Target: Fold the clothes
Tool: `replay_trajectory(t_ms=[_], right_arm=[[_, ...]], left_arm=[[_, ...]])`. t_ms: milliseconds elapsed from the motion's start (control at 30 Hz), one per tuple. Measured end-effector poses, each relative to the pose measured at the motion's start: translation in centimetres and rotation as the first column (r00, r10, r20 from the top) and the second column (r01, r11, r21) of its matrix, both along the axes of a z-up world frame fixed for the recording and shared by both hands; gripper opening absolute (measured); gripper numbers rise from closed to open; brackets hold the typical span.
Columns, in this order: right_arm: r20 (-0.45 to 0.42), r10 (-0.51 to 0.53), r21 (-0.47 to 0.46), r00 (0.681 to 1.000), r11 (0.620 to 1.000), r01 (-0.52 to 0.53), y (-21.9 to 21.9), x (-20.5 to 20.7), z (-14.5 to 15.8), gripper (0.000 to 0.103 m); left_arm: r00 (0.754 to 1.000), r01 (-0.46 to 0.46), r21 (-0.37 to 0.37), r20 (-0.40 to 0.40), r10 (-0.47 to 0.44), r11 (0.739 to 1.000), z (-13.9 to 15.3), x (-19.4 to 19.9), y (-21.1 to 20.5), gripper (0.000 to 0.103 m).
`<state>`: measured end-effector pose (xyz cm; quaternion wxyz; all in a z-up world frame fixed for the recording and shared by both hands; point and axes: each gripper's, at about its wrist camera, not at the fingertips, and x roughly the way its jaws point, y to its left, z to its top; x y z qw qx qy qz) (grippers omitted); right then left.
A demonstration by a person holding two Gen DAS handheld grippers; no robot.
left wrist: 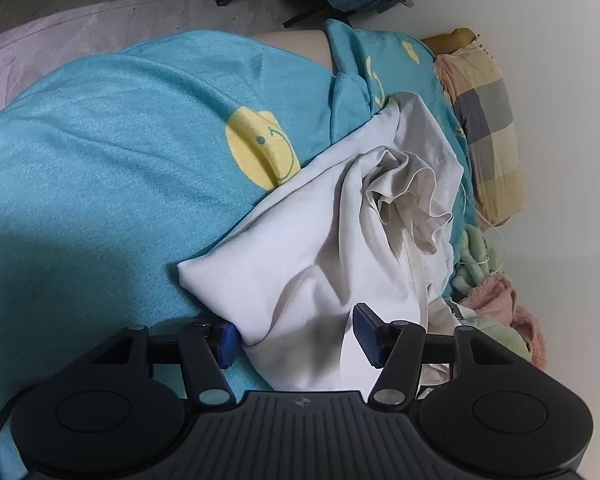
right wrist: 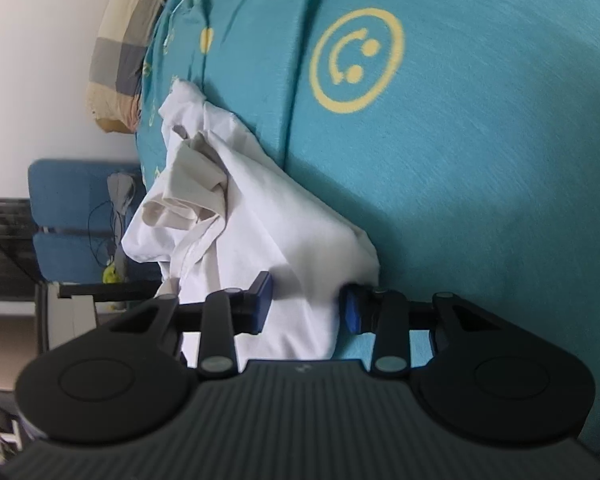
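White garment (left wrist: 312, 240) lies bunched on the teal bedspread (left wrist: 100, 152) near its pillow-side edge, long axis running away from me. Both my left gripper (left wrist: 296, 336) and right gripper (right wrist: 306, 306) straddle its near hem, jaws parted, unclamped.

I have open teal smiley-print bed sheet (right wrist: 480, 160) to pass over beside the crumpled white cotton garment (left wrist: 300, 248). Past it, a checked yellow-and-grey pillow (left wrist: 488, 128) and a heap of pink and green clothes (left wrist: 496, 292) block the bed's far edge.
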<state>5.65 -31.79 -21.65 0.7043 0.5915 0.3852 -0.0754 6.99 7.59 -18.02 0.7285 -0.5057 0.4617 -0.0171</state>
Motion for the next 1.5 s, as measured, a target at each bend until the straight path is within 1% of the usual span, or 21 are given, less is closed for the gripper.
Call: replay_trajectory(t_ms=[33,67,100,167,233,333,367,433,467,567,633,767,867,900,1033,1067,1200,1333,1400,1433,1500], right_arm=[[-0.001,0.003,-0.01,1.0,1.0,-0.003,0.0,0.2,0.0,0.034],[-0.001,0.006,-0.021,1.0,1.0,-0.006,0.0,0.3,0.1,0.028],[-0.003,0.008,-0.027,1.0,1.0,-0.008,0.0,0.3,0.1,0.024],[-0.005,0.012,-0.04,1.0,0.999,-0.013,-0.1,0.2,0.1,0.019],[-0.002,0.011,-0.038,1.0,0.999,-0.011,-0.2,0.0,0.1,0.019],[0.001,0.01,-0.039,1.0,0.999,-0.01,-0.2,0.0,0.2,0.017],[0.004,0.011,-0.042,1.0,0.999,-0.011,-0.2,0.1,0.3,0.016],[0.017,0.011,-0.046,1.0,0.999,-0.01,-0.2,-0.1,0.6,0.013],[0.025,0.01,-0.048,1.0,0.999,-0.008,-0.2,-0.1,0.8,0.013],[0.074,0.013,-0.068,0.997,0.998,-0.008,-0.2,-0.1,2.2,0.012],[0.109,0.015,-0.074,0.994,0.997,-0.007,-0.2,-0.4,3.3,0.012],[0.158,0.02,-0.061,0.987,0.998,-0.01,-0.4,-1.4,5.7,0.009],[0.191,0.015,-0.056,0.982,0.998,-0.004,-0.5,-2.6,7.7,0.009],[0.204,0.02,-0.068,0.979,0.998,-0.007,-0.4,-3.1,8.6,0.009],[0.243,0.029,-0.09,0.969,0.996,-0.007,-0.3,-4.9,12.1,0.009],[0.25,0.032,-0.095,0.968,0.995,-0.008,-0.3,-5.6,12.9,0.009],[0.27,0.044,-0.107,0.962,0.994,-0.015,-0.5,-9.4,15.4,0.009],[0.295,0.047,-0.101,0.954,0.995,-0.018,-0.8,-14.5,16.9,0.009],[0.302,0.04,-0.097,0.952,0.995,-0.011,-1.0,-16.0,17.3,0.009],[0.299,0.038,-0.096,0.954,0.995,-0.01,-1.1,-16.3,17.4,0.009],[0.293,0.036,-0.096,0.956,0.995,-0.009,-1.3,-15.7,17.5,0.009]], left_arm=[[1.0,0.0,0.002,0.002,0.0,1.0,0.0,0.0,0.0,0.056],[1.0,0.0,0.005,0.004,0.0,1.0,0.0,0.0,0.0,0.054],[1.0,0.0,0.007,0.006,0.0,1.0,0.0,0.0,0.1,0.053],[1.0,-0.001,0.018,0.01,0.001,1.0,0.1,0.0,0.1,0.045],[1.0,0.008,0.037,0.026,-0.009,0.999,0.4,0.0,0.0,0.043],[0.999,0.017,0.052,0.048,-0.019,0.999,0.8,-0.1,0.0,0.036],[0.998,0.018,0.054,0.057,-0.021,0.998,0.9,-0.1,0.1,0.03],[0.997,0.018,0.052,0.077,-0.022,0.998,1.1,0.0,0.2,0.023],[0.996,0.017,0.055,0.089,-0.022,0.998,1.4,0.0,0.2,0.021],[0.99,0.027,0.085,0.134,-0.038,0.996,2.5,0.0,0.1,0.016],[0.985,0.028,0.108,0.165,-0.046,0.994,3.8,-0.2,0.1,0.014],[0.975,0.034,0.121,0.215,-0.059,0.992,7.4,-1.6,0.5,0.012],[0.961,0.041,0.145,0.264,-0.079,0.989,11.0,-3.4,0.4,0.011],[0.957,0.043,0.153,0.278,-0.084,0.987,12.2,-4.1,0.3,0.011],[0.948,0.036,0.172,0.307,-0.089,0.984,16.2,-6.9,-0.2,0.011],[0.949,0.031,0.163,0.306,-0.081,0.986,16.9,-7.7,-0.2,0.011],[0.955,0.039,0.124,0.287,-0.074,0.992,19.0,-12.0,0.2,0.011],[0.956,0.057,0.114,0.281,-0.087,0.992,20.3,-16.7,0.3,0.011],[0.96,0.058,0.099,0.268,-0.083,0.993,20.5,-17.7,0.4,0.011],[0.961,0.056,0.095,0.264,-0.079,0.994,20.6,-17.6,0.3,0.011],[0.964,0.051,0.087,0.256,-0.072,0.995,20.7,-17.1,0.2,0.011]])
